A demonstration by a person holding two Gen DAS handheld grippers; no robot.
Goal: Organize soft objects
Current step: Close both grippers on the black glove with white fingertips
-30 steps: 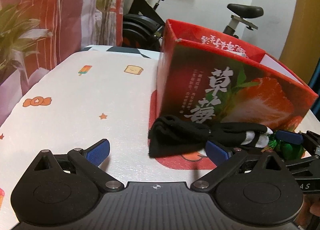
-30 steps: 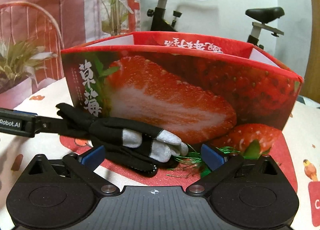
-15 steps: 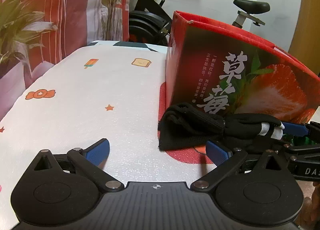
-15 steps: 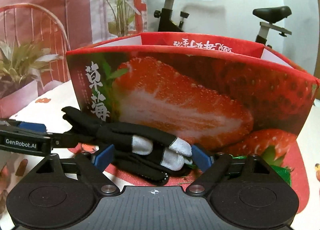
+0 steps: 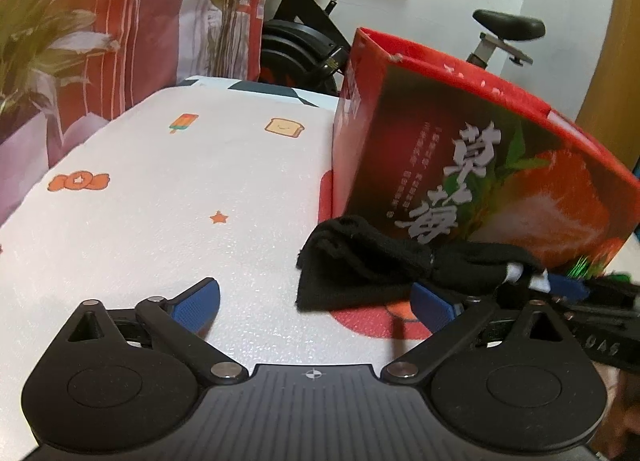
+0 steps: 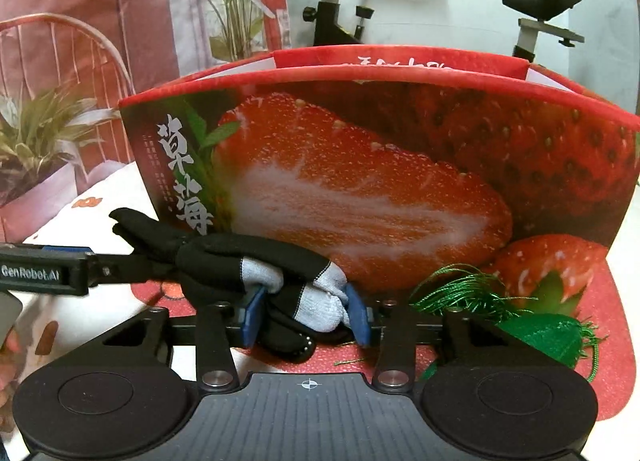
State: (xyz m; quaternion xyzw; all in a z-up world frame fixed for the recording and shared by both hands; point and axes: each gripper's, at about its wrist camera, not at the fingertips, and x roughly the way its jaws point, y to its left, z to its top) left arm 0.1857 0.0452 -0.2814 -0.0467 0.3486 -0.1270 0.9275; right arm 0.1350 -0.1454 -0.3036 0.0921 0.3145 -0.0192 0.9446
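A black glove (image 6: 224, 257) with grey fingertips lies on the table in front of the red strawberry box (image 6: 360, 181). My right gripper (image 6: 304, 317) is closing, and its blue pads press on the glove's grey finger end. In the left wrist view the glove's black cuff (image 5: 352, 265) lies by the box (image 5: 480, 181). My left gripper (image 5: 314, 303) stands wide and is closing a little. The cuff sits between its tips near the right finger, and neither pad presses it. A green tasselled cloth piece (image 6: 540, 337) lies to the right of my right gripper.
The white table cover (image 5: 160, 201) with small cartoon prints stretches to the left of the box. An exercise bike (image 5: 320, 41) stands behind the table. A plant (image 6: 40, 141) and a red curtain (image 5: 140, 1) are at the left.
The right gripper's jaws have come together from wide apart onto the glove's grey finger end. The left gripper's view has shifted only slightly, with its jaws still wide.
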